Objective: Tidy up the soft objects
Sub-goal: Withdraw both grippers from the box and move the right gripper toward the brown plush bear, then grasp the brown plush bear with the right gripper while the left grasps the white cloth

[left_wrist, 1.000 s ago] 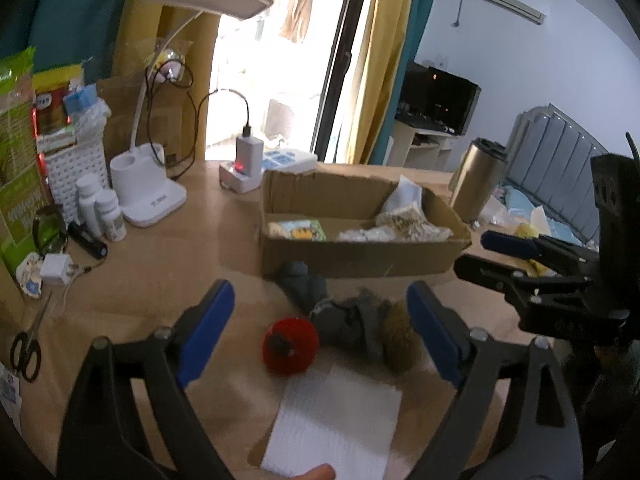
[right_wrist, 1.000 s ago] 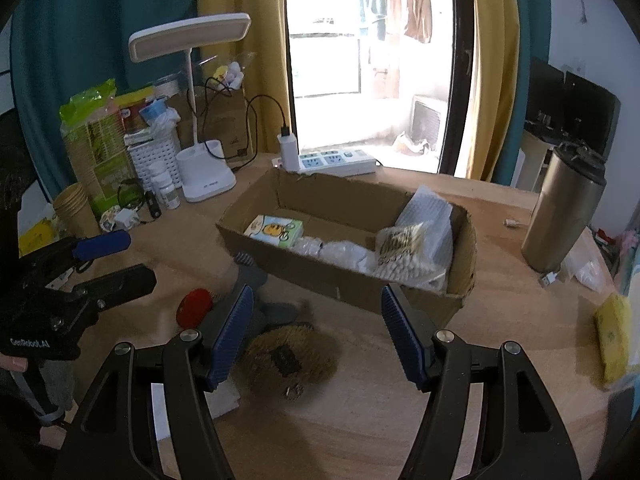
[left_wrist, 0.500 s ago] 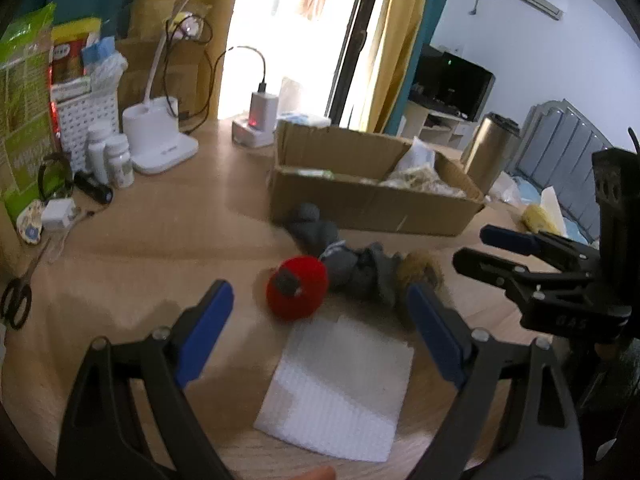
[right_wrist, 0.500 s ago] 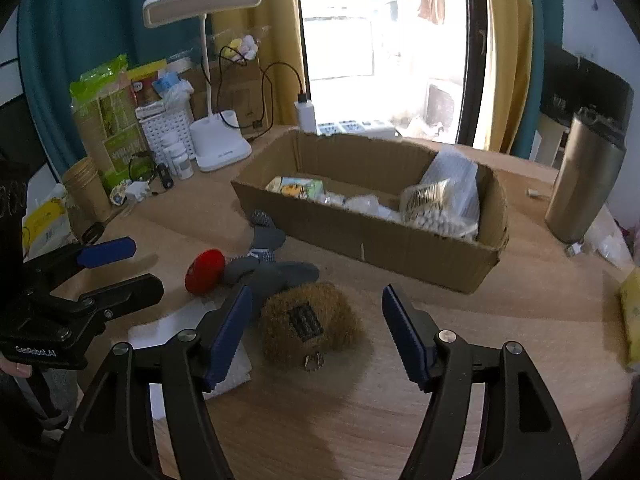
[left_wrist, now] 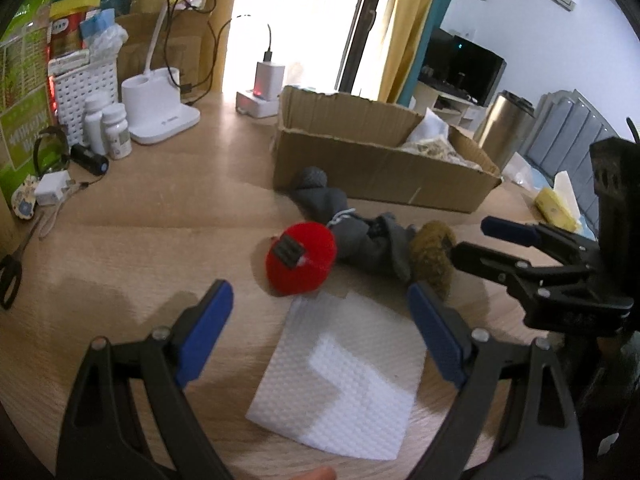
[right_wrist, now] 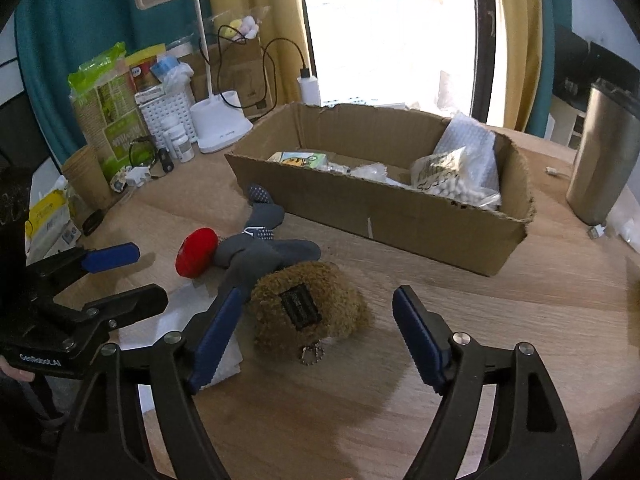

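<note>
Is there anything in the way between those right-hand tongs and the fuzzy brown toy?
Nothing visible. The right tongs are open, with the brown plush lying in the gap between their blue pads. The grey sock doll touches the plush on its far side, towards the cardboard box, not in the approach.

1. Left gripper (left_wrist: 320, 312): jaws spread wide, blue-padded fingers (left_wrist: 204, 332) rising from the lower corners of its own view, nothing between them.
2. Right gripper (right_wrist: 316, 328): also spread wide, blue pads (right_wrist: 420, 340) angled inward from the bottom of its frame, nothing clamped.
3. In the left view, the right gripper (left_wrist: 472, 240) enters from the right edge at mid-height, fingers pointing left, parted.
4. In the right view, the left gripper (right_wrist: 144, 276) enters from the left edge at mid-height, fingers pointing right, parted.
5. A sliver of fingertip skin shows at the bottom edge of the left view, and at the lower left of the right view.
</note>
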A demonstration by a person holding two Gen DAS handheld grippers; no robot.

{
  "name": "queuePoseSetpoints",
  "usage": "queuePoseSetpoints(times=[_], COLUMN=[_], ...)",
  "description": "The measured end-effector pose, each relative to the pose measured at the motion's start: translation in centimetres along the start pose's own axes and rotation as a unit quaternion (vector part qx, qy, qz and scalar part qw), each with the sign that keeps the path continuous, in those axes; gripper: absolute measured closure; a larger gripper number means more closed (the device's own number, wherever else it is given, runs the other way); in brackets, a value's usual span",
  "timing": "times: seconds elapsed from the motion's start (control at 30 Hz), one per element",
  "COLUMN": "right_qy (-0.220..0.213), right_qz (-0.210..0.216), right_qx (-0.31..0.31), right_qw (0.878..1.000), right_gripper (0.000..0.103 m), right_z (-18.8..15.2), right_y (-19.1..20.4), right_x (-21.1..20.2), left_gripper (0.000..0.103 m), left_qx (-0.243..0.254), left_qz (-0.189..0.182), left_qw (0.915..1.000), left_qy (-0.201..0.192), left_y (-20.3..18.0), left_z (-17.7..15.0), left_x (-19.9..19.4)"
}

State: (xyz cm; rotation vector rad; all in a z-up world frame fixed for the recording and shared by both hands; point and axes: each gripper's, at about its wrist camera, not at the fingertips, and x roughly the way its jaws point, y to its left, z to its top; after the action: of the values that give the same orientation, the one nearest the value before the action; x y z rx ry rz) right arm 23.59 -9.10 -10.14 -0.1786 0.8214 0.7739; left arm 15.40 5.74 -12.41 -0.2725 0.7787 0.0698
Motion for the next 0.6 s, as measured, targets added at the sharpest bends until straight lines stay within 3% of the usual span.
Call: queuePoseSetpoints(times=[0.5,0.6], right_qy=[0.032,0.035], right_qz=[0.028,0.023], right_qx=[-0.016,-0.020], right_qw=[0.999,0.999], right_gripper=[0.022,0.028], right_z=[0.5,0.4], right_y=[0.9,1.1], right_x=[3.2,3.3], left_gripper=[0.012,0.012], left_qx=[-0.010,-0.006], left_qz=[-0.005,-0.005], left_qw=[0.9996,0.9995], left_qy=[0.026,0.030], left_y=[1.3,1.1], left_z=[-0.6,-0.8], left_x=[1.4,1.5])
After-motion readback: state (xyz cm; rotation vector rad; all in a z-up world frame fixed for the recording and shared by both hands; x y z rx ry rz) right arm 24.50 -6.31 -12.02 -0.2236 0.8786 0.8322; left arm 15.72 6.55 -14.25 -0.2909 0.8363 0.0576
